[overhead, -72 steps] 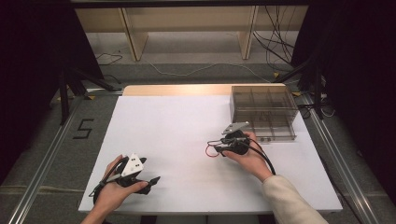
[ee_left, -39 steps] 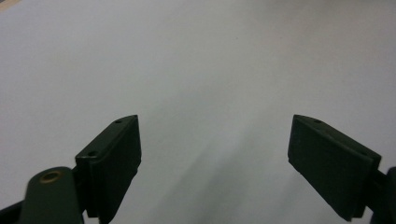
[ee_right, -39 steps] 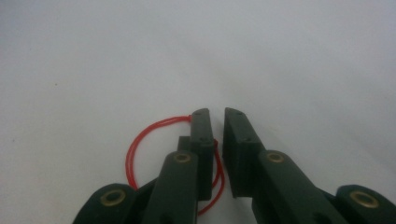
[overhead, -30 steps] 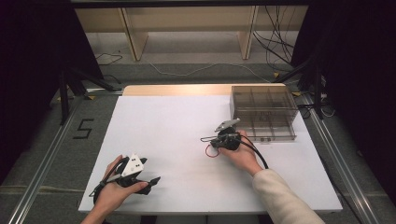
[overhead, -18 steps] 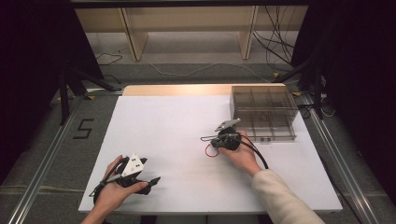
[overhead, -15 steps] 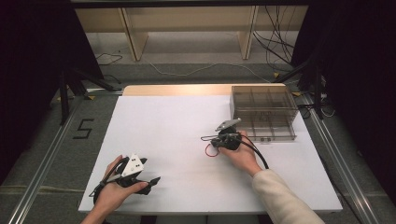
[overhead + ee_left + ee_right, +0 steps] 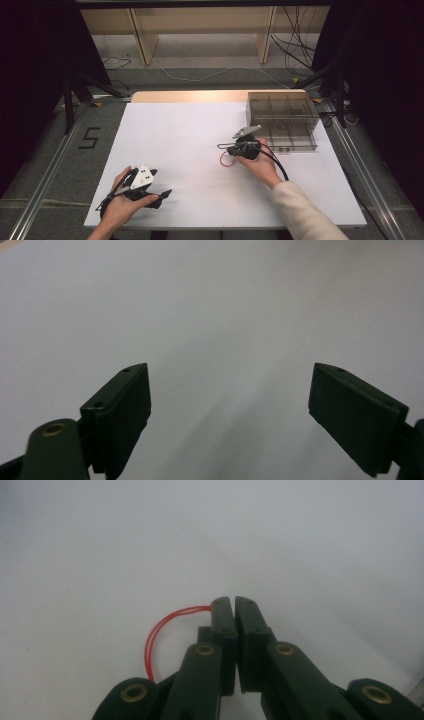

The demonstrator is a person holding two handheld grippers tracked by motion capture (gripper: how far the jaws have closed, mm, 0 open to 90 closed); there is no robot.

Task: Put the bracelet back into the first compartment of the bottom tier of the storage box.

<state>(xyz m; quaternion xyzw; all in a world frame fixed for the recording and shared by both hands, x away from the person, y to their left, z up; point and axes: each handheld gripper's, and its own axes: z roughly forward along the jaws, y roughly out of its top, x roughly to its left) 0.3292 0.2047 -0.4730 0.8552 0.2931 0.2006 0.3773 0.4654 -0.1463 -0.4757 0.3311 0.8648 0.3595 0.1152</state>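
**Right claw pinching red band**

Right claw is pressed together on a red rubber band, low over the white worktop near the clear compartment box. Left claw is spread, nothing between its pads, at the worktop's near left.

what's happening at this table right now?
A person works at a white table with a two-jaw gripper in each hand. The right gripper is shut on a thin red band, pinching one end while the rest loops out to the side, just above the tabletop near a clear compartment box. The left gripper sits near the table's front edge, jaws wide open with nothing between them.
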